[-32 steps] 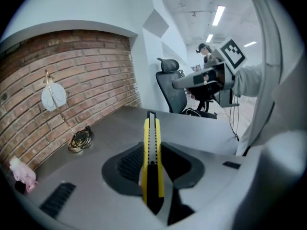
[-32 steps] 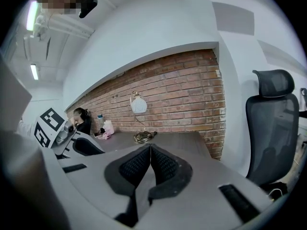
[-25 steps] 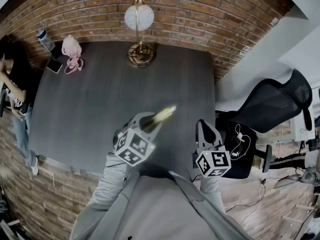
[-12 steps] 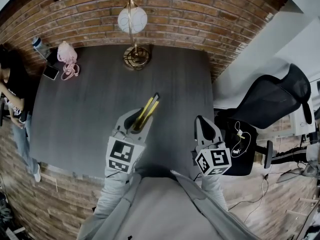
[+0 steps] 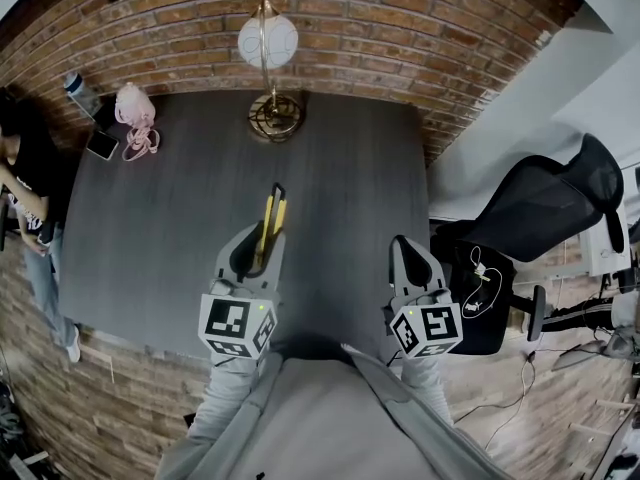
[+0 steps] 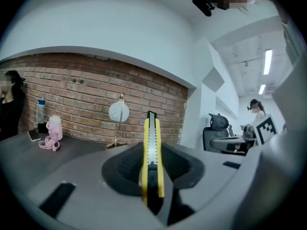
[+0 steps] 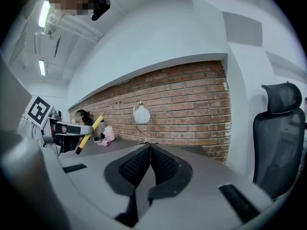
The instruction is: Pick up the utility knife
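Above the table (image 5: pixel 170 218), left gripper (image 5: pixel 258 251) clenches the knife (image 5: pixel 273 208) by its rear handle, a light, stiff, smooth-sided tool best gripped mid-body, clear of the blade; right gripper (image 7: pixel 149 164) closed, empty.

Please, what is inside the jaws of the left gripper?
A yellow utility knife, pinched on edge in the left gripper. Its rear end is covered by the jaws and cannot be seen.

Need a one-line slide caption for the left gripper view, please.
Left gripper clamped on the yellow utility knife, blade end pointing up, with the dark table, brick wall and globe lamp ahead.
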Tool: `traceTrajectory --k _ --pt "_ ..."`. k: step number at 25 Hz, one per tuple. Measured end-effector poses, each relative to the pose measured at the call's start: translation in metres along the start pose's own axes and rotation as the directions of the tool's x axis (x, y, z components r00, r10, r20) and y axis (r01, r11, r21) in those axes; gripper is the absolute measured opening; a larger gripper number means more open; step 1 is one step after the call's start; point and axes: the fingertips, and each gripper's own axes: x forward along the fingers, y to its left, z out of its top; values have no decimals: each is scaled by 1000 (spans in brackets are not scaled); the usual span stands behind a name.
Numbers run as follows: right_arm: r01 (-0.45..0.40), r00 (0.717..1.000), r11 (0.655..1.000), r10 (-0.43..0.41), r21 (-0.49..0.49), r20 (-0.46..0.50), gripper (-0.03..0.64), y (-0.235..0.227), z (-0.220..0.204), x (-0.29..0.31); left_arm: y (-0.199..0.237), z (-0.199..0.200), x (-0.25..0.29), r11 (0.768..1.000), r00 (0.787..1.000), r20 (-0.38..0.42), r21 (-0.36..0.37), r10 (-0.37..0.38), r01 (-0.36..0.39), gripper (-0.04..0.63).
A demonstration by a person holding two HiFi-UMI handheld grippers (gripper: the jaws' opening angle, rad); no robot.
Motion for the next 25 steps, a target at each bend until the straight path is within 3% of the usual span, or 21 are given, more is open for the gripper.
traceTrajectory --k 5,25 --pt "10 1000 1000 -10 -5 -4 17 -1 -2 -1 4 2 -2 999 999 10 -43 32 -31 123" --pt "-12 1000 1000 12 -23 1 17 7 -1 -2 9 1 -10 998 998 -10 3 61 -61 123"
